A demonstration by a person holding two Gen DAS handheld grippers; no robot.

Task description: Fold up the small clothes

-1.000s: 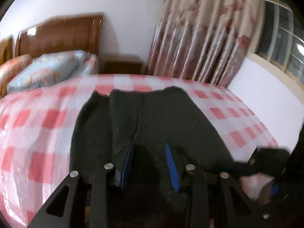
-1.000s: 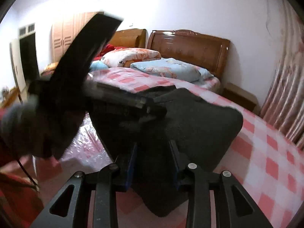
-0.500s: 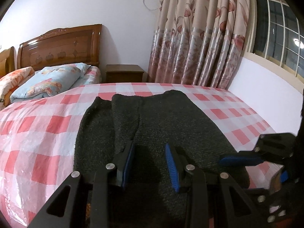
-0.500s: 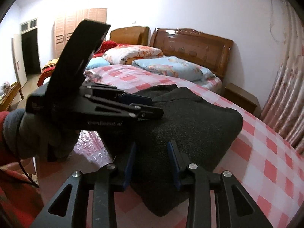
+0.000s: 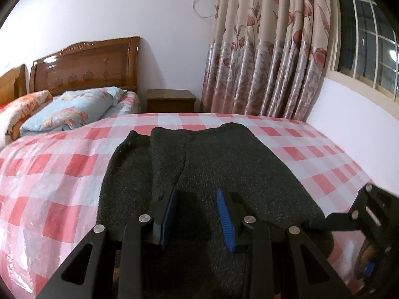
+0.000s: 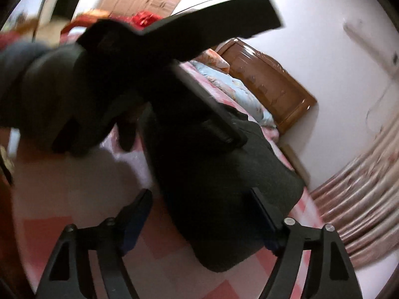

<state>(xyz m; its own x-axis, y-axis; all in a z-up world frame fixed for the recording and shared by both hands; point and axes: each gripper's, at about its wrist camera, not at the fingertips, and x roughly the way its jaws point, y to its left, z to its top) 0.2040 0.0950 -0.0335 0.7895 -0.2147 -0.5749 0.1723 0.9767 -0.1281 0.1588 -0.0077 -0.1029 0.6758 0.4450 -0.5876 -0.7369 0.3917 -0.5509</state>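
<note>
left gripper [image 5: 197,218]: jaws part-open, empty, low over near hem | right gripper [image 6: 202,220]: jaws wide, empty, straddling near corner | knit [image 5: 224,169]: dark, flat on checked bed [image 5: 49,174], one side folded in | handling: likely soft, limp, fuzzy, non-slip; pinch hem corners, both layers

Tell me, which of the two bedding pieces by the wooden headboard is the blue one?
The pale blue floral pillow, lying nearest the headboard; the orange-and-cream floral quilt sits beside it toward the picture's left edge.
</note>
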